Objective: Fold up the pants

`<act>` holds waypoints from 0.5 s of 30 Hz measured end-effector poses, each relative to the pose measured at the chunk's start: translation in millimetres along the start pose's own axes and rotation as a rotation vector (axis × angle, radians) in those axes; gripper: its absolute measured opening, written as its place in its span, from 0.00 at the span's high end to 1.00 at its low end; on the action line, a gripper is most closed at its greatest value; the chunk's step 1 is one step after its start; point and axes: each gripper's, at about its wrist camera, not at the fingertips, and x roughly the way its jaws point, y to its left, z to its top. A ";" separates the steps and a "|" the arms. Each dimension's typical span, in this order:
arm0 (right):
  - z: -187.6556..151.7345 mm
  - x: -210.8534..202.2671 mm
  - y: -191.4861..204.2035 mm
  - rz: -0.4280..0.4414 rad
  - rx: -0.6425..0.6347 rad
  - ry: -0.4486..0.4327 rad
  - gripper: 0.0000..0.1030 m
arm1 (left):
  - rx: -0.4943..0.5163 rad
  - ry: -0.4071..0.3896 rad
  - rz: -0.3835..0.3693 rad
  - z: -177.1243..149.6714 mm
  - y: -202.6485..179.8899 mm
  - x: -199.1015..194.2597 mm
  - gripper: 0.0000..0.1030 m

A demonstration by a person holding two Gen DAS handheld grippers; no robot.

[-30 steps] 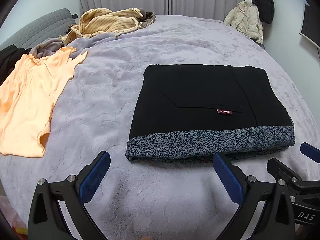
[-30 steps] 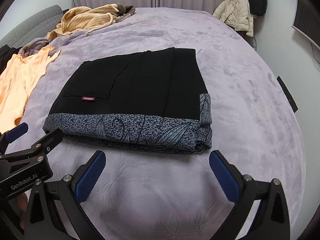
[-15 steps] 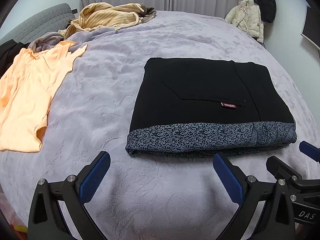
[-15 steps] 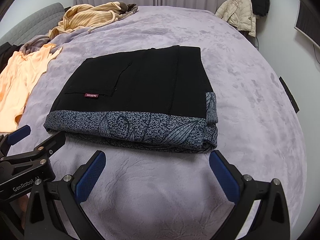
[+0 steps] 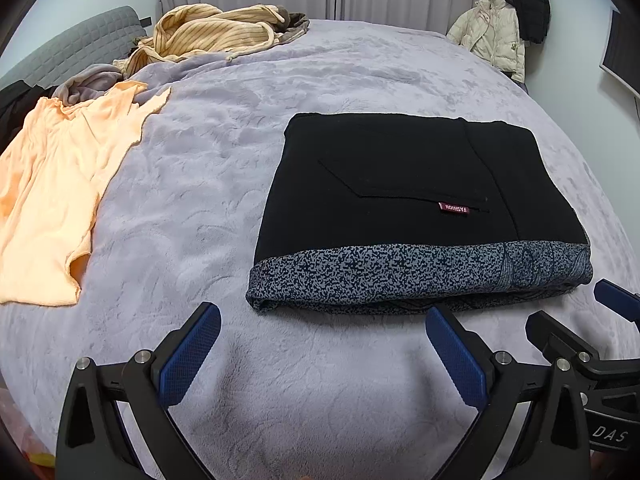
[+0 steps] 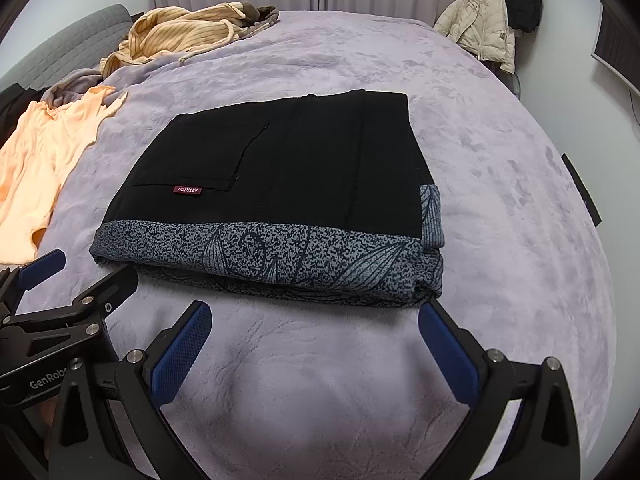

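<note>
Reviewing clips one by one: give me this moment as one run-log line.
pants: folded, flat on bed | left gripper: open, empty | right gripper: open, empty | both short of patterned edge

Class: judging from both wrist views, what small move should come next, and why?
Probably draw both claws back: the pants already lie folded in a neat rectangle on the bed, and the left claw and right claw are open, empty and short of them.
</note>
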 end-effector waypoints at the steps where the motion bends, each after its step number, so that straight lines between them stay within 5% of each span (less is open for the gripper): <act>1: -0.1 0.0 0.2 -0.002 0.001 0.000 0.00 | 0.001 0.000 -0.001 0.0 0.4 0.0 0.00; 15: -0.9 0.0 1.2 0.004 0.005 0.001 0.00 | 0.012 0.003 -0.002 -1.6 0.8 1.6 0.00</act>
